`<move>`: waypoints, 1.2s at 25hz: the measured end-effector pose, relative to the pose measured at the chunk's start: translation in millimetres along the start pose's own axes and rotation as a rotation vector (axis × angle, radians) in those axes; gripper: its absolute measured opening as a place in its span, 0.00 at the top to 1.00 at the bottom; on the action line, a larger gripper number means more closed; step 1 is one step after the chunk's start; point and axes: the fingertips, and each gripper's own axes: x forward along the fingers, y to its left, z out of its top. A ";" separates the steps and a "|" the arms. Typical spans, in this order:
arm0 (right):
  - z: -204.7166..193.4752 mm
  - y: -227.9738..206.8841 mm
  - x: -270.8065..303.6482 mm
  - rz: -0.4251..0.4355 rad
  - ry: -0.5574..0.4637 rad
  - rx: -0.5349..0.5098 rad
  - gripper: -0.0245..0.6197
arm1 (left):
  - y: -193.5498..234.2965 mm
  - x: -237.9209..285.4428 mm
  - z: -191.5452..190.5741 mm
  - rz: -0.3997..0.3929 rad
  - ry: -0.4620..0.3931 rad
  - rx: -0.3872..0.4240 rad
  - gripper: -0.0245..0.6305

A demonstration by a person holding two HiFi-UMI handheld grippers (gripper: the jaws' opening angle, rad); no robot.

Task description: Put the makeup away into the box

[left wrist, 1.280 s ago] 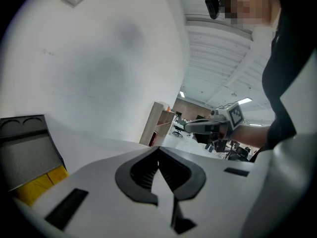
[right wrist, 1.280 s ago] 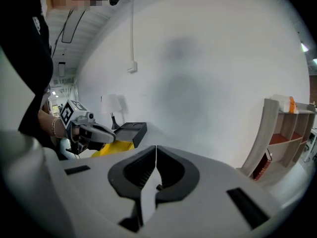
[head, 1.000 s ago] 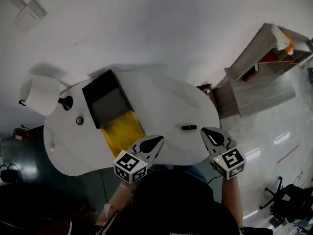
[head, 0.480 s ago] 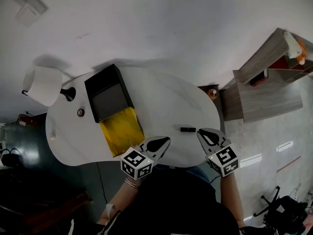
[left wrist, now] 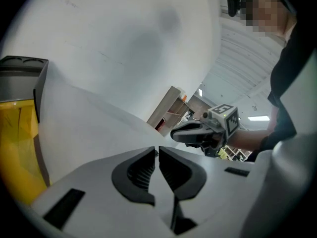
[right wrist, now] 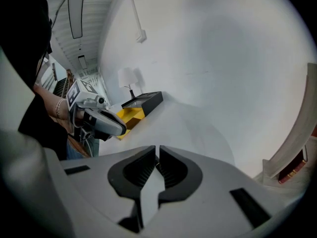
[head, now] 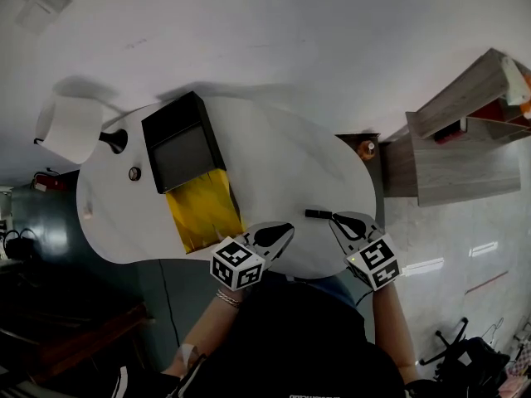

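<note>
The right claw [head: 340,220] was shut tight and held nothing. The little black makeup stick [head: 317,214] lay on the white table [head: 274,160], just beside the claw's tip. The left claw [head: 284,231] was near it, also shut and empty. The black and yellow box [head: 184,160] sat well apart, farther left.

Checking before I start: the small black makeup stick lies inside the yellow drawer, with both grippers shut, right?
No: the head view shows the small black makeup stick on the white table, outside the yellow drawer. The left gripper and right gripper are shut.
</note>
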 end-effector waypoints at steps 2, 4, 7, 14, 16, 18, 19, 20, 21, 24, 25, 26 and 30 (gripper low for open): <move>-2.7 0.4 4.3 0.025 0.007 0.002 0.93 | -0.7 4.4 -2.0 -0.010 0.004 -0.021 0.93; -5.9 0.3 8.1 0.042 0.019 -0.005 0.93 | -1.8 8.1 -4.5 -0.014 0.013 -0.029 0.93; -12.5 -2.1 15.9 0.061 0.047 -0.022 0.93 | -1.6 13.4 -8.1 -0.013 0.021 -0.038 0.93; -30.8 -2.7 33.0 0.092 0.137 -0.084 0.69 | 3.6 20.1 -13.9 0.031 0.038 -0.027 0.92; -36.0 -4.6 37.2 0.096 0.155 -0.087 0.69 | 3.0 22.8 -15.4 0.030 0.052 -0.025 0.81; -41.6 -7.2 41.5 0.094 0.174 -0.092 0.69 | 2.5 24.6 -16.4 0.028 0.063 -0.021 0.78; -44.9 -8.9 43.7 0.092 0.186 -0.094 0.69 | 2.6 25.2 -16.5 0.030 0.063 -0.020 0.78; -48.7 -10.8 45.8 0.090 0.199 -0.095 0.70 | 2.9 25.5 -16.5 0.032 0.062 -0.021 0.78; -52.7 -12.6 47.7 0.089 0.212 -0.094 0.70 | 3.1 25.7 -16.4 0.034 0.060 -0.024 0.78; -62.1 -16.3 50.6 0.091 0.243 -0.103 0.70 | 2.3 26.6 -15.9 0.038 0.056 -0.033 0.78; -64.0 -16.8 51.3 0.093 0.248 -0.109 0.71 | 1.9 26.9 -15.3 0.039 0.051 -0.036 0.78; -65.4 -16.9 52.4 0.097 0.252 -0.116 0.71 | 1.6 26.9 -14.6 0.038 0.044 -0.040 0.78; -71.5 -14.4 59.3 0.116 0.268 -0.156 0.72 | -0.4 27.8 -14.0 0.027 0.024 -0.068 0.79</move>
